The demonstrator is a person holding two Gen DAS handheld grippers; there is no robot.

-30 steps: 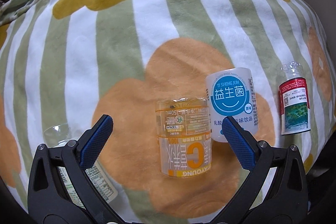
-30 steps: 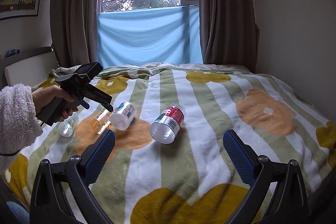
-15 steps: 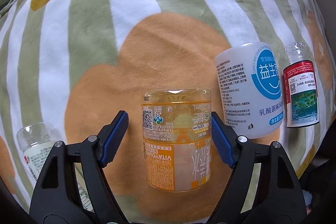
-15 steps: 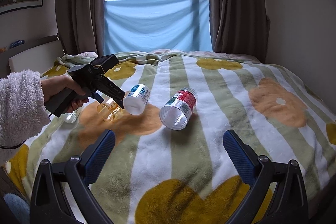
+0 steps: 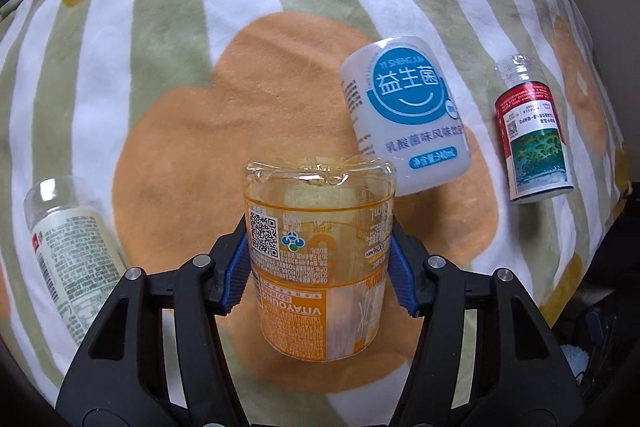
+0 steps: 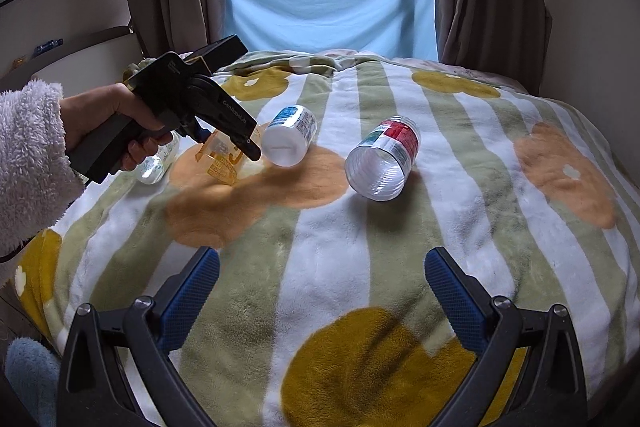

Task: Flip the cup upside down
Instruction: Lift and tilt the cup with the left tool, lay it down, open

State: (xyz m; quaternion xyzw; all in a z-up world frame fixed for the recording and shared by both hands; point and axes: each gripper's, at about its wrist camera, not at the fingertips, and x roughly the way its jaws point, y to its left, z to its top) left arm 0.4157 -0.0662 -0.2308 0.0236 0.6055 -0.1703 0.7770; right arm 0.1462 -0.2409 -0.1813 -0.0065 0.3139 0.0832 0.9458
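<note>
A clear orange cup with a printed label is clamped between the blue pads of my left gripper, which is shut on its sides. In the right wrist view the same orange cup hangs tilted just above the blanket, held by the left gripper in a hand with a fluffy white sleeve. My right gripper is open with nothing between its fingers, low over the near part of the bed.
On the striped flower blanket lie a white cup with a blue logo, a clear cup with a red and green label and a clear cup with a pale label. Curtains and a window stand behind the bed.
My left gripper moved forward around the orange cup and shut on it, and the cup now looks lifted and tilted. The right gripper stayed open and shifted slightly.
</note>
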